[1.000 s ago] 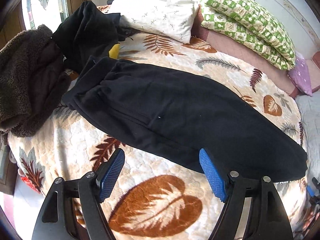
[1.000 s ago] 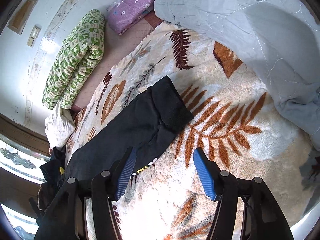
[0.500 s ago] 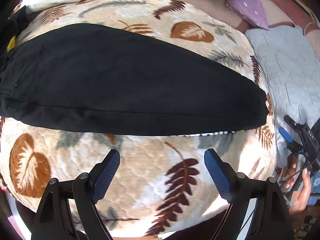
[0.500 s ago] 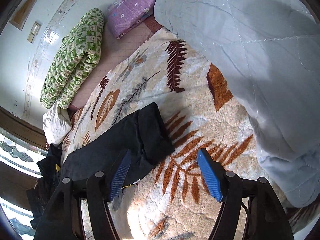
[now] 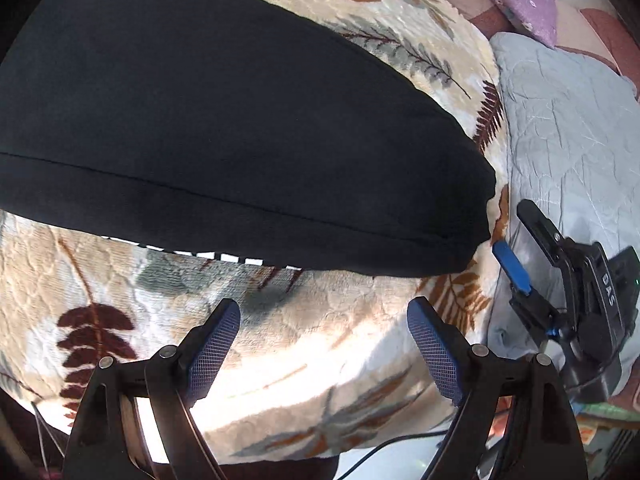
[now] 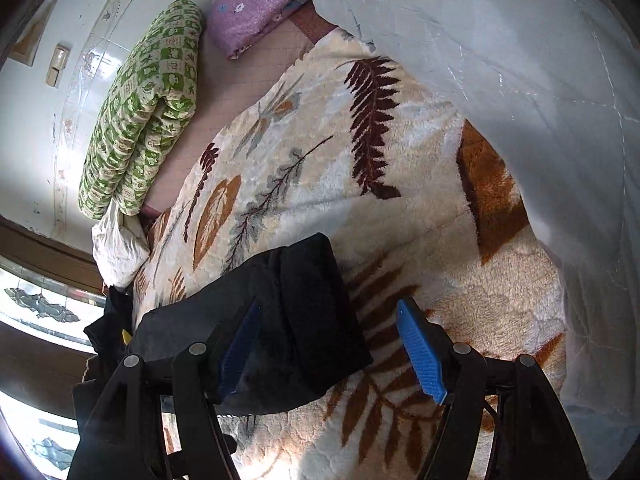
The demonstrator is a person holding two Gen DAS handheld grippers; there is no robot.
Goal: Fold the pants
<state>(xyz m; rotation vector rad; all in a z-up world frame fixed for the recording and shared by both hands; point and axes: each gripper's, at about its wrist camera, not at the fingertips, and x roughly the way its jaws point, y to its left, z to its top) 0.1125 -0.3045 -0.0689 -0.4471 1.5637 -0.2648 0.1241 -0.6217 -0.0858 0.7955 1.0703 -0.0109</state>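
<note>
Nearest in the left wrist view, the left gripper (image 5: 324, 344) has its jaws wide, with nothing between them but the leaf-print blanket (image 5: 320, 320) on the bed. Just beyond its fingertips lie the black pants (image 5: 208, 120), flat and stretched across the blanket, leg end toward the right, a strip of white marks showing under the near edge. To the right of that leg end the right gripper (image 5: 520, 240) shows, blue pad and black frame, close to the cuff (contact cannot be told from here).

In the right wrist view the right gripper (image 6: 328, 348) also stands open, jaws well apart. The pants (image 6: 296, 320) cuff lies between them, nearer the left pad, and the right pad is clear of the cloth over bare blanket (image 6: 320, 152). A grey quilt (image 6: 500, 60) covers the bed on the right. Farther off, against the wall, lie a green checked quilt (image 6: 140, 108), rolled, a purple pillow (image 6: 256, 4) and a white pillow (image 6: 116, 248).
</note>
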